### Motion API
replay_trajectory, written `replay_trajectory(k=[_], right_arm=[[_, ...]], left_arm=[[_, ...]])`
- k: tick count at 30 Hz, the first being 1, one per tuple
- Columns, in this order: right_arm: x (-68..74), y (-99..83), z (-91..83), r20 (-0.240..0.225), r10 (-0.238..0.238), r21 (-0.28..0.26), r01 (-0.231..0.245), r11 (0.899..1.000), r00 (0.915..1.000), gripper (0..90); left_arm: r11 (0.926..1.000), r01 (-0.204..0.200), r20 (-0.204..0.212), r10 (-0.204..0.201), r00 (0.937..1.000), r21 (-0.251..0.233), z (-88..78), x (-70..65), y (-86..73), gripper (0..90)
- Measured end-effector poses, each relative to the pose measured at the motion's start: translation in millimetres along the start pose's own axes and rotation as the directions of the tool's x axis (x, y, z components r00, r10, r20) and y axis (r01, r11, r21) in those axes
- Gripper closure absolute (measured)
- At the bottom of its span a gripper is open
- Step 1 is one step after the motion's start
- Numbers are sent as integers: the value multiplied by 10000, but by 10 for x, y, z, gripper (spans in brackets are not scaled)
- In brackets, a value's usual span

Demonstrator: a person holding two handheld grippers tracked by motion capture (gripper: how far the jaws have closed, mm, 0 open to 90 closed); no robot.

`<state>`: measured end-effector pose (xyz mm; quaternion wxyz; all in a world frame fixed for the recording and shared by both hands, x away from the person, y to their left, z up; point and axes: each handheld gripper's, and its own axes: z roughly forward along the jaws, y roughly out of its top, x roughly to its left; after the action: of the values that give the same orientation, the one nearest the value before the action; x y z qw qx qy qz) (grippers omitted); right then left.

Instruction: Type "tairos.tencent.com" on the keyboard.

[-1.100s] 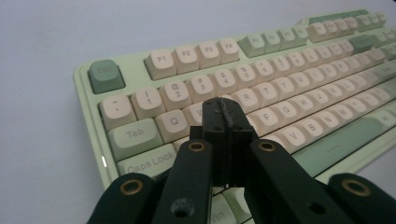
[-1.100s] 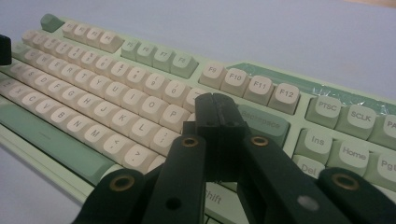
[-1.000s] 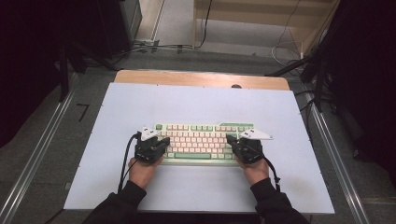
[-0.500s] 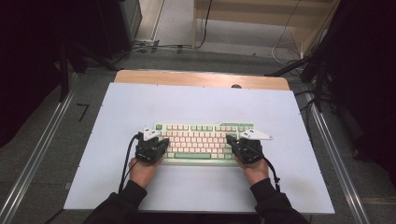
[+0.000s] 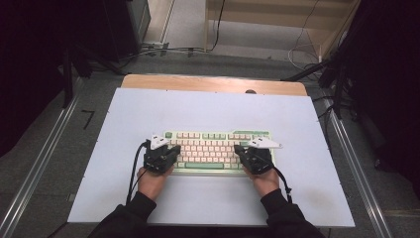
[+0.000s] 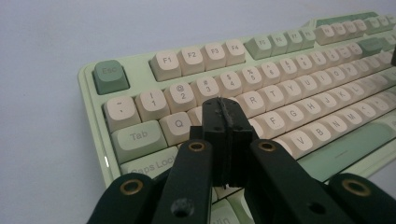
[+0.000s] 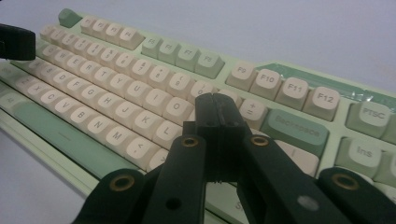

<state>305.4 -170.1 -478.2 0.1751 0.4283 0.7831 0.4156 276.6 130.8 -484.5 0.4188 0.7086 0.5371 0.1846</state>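
Over the left end of the pale green keyboard with cream keycaps (image 5: 218,150), the left hand-held gripper (image 6: 223,122) has its jaws pressed together, empty, above the W and E keys. Over the right end, the right hand-held gripper (image 7: 216,116) is likewise pressed together near the P key. Both flank the keyboard, which lies mid-way across the white worktop (image 5: 208,111).

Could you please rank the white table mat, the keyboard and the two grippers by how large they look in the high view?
1. White table mat, by far the largest.
2. Keyboard, clearly smaller than the mat.
3. Left gripper and right gripper: they look alike, both shut over the keys, so I would not rank one above the other.
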Motion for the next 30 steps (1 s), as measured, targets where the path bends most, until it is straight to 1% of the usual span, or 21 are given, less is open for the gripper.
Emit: replay_trajectory(k=[8,16,30], right_arm=[[134,51,128,-233,-182,111,185,9998,9996,875],[200,120,234,-363,-150,92,153,9998,9992,875],[268,144,310,-503,-201,156,209,9997,9985,876]], left_arm=[[10000,30,78,-30,10000,-2,4,9,2,900],[10000,-6,79,6,10000,37,13,6,-1,900],[10000,34,80,-34,10000,-27,10,13,3,900]])
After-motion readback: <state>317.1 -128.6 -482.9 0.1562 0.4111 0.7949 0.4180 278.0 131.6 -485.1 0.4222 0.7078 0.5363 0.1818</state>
